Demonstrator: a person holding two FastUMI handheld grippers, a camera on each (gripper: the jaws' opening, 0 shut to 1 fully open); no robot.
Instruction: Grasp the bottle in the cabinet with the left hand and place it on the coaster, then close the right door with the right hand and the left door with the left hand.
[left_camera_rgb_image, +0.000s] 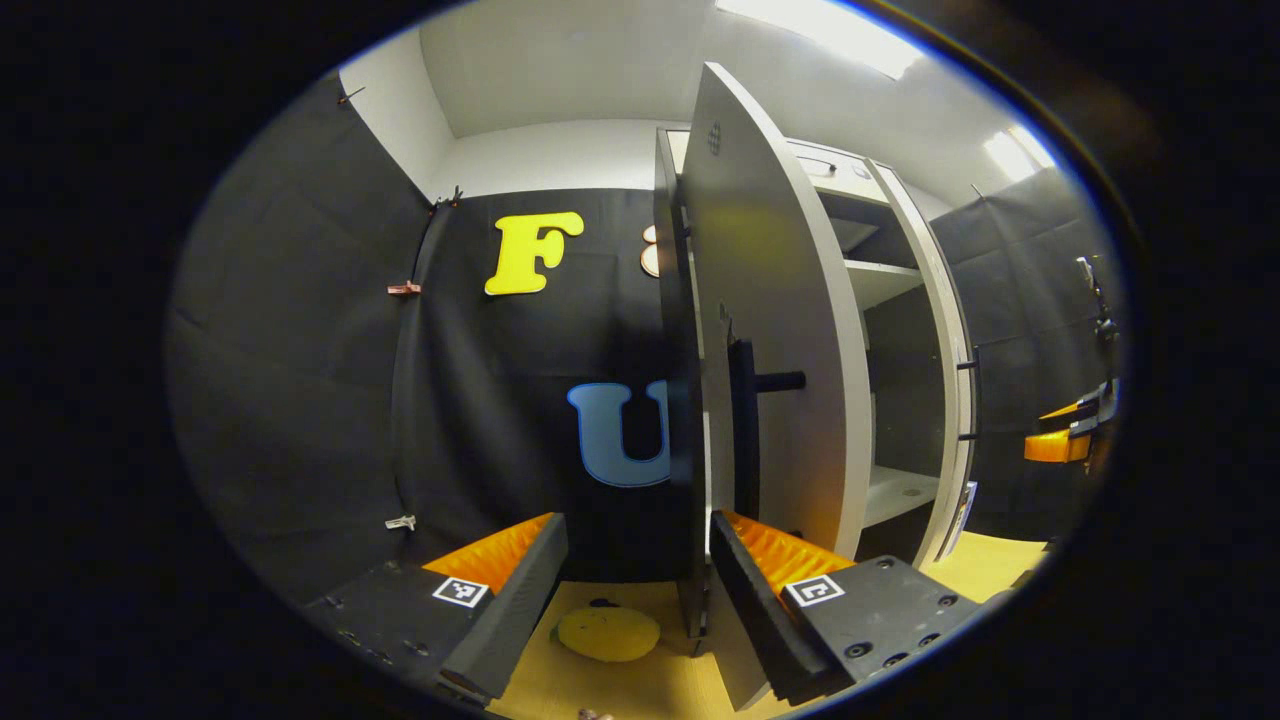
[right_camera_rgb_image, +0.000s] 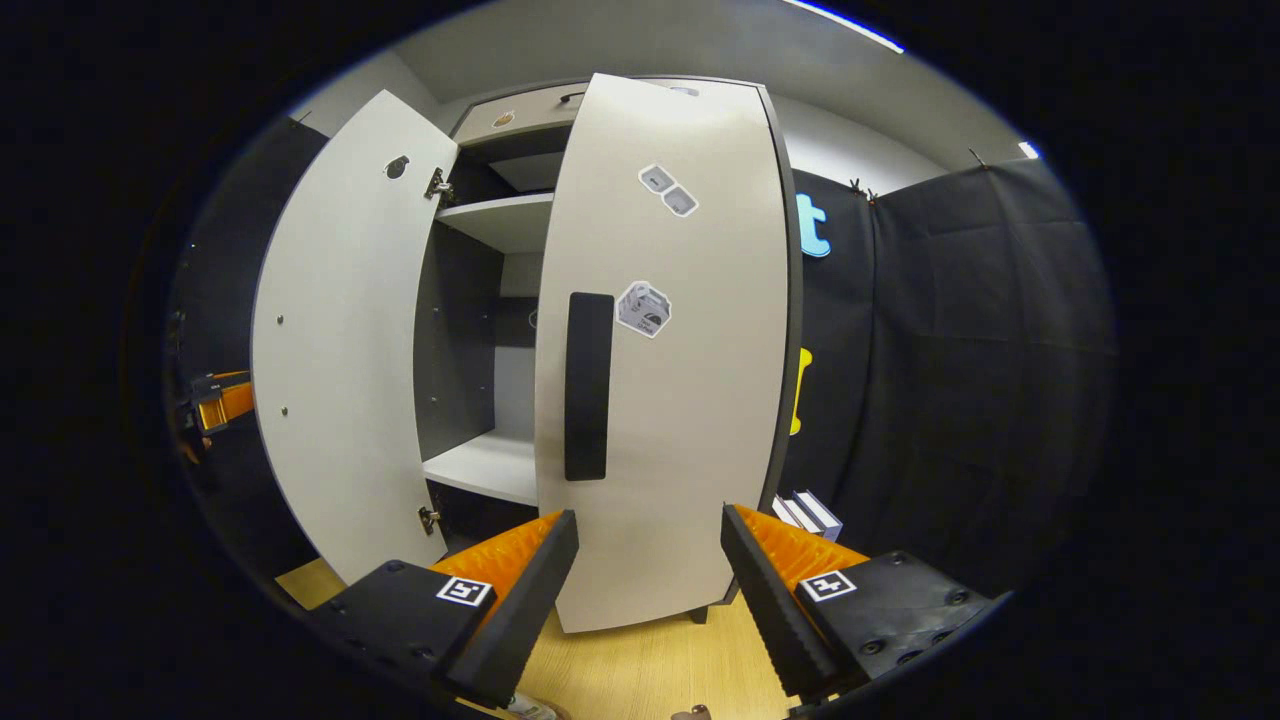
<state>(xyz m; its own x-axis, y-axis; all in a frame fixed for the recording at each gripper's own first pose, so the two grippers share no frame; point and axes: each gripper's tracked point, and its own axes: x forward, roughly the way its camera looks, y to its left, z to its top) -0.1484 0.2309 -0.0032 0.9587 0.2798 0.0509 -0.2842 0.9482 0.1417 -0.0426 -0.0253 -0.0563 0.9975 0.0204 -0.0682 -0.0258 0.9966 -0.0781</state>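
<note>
In the left gripper view my left gripper (left_camera_rgb_image: 635, 525) is open, and the left cabinet door (left_camera_rgb_image: 770, 330) stands edge-on just beyond it, its front edge between the fingertips. The door's black handle (left_camera_rgb_image: 745, 430) rises above my right-hand finger (left_camera_rgb_image: 760, 590). A yellow round coaster (left_camera_rgb_image: 608, 633) lies on the wooden top below, with nothing on it. In the right gripper view my right gripper (right_camera_rgb_image: 648, 520) is open, facing the partly swung right door (right_camera_rgb_image: 680, 400) and its black handle (right_camera_rgb_image: 588, 385). The left door (right_camera_rgb_image: 340, 340) hangs wide open. The other gripper (right_camera_rgb_image: 215, 400) is far off at the left.
The cabinet's shelves (right_camera_rgb_image: 480, 465) show bare between the doors. A few books (right_camera_rgb_image: 805, 512) lie by the cabinet's right foot. The wooden table top (right_camera_rgb_image: 660, 660) runs under both grippers. The right gripper (left_camera_rgb_image: 1070, 430) is at the far right edge of the left gripper view.
</note>
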